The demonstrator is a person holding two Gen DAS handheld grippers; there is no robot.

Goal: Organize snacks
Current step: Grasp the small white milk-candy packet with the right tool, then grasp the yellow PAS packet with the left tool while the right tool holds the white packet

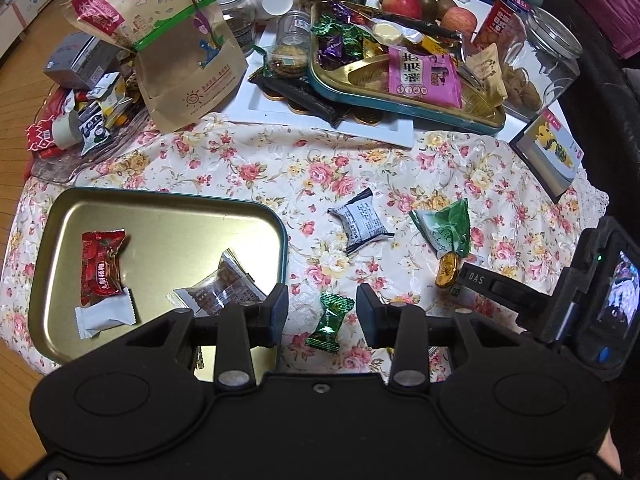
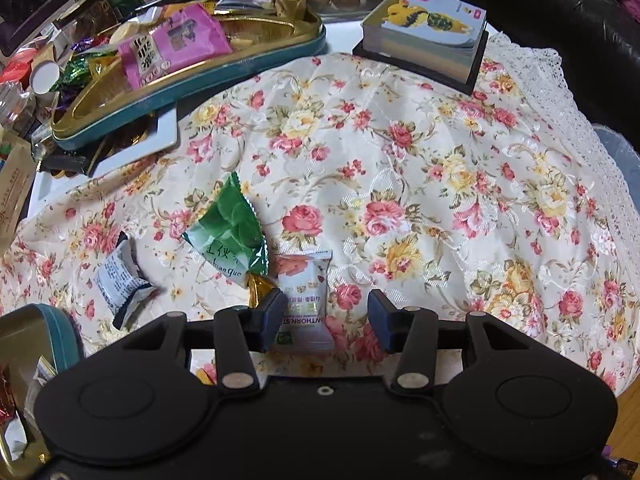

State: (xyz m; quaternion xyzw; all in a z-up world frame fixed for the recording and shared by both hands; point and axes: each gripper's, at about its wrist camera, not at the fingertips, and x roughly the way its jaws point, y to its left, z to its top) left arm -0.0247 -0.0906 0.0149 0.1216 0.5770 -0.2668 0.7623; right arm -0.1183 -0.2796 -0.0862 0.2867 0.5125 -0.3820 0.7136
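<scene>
Lying between the open right gripper (image 2: 323, 320) fingers: a hawthorn snack packet (image 2: 305, 300).

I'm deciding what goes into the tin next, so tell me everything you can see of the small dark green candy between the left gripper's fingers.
The small green candy is a foil-like, glossy dark green wrapper with pale print and crimped, flared ends, plump in the middle. It lies flat on the floral tablecloth, tilted slightly, just right of the gold tin tray. It sits in the gap between the open fingers of the left gripper; neither pad touches it. Nothing else rests on it.
</scene>
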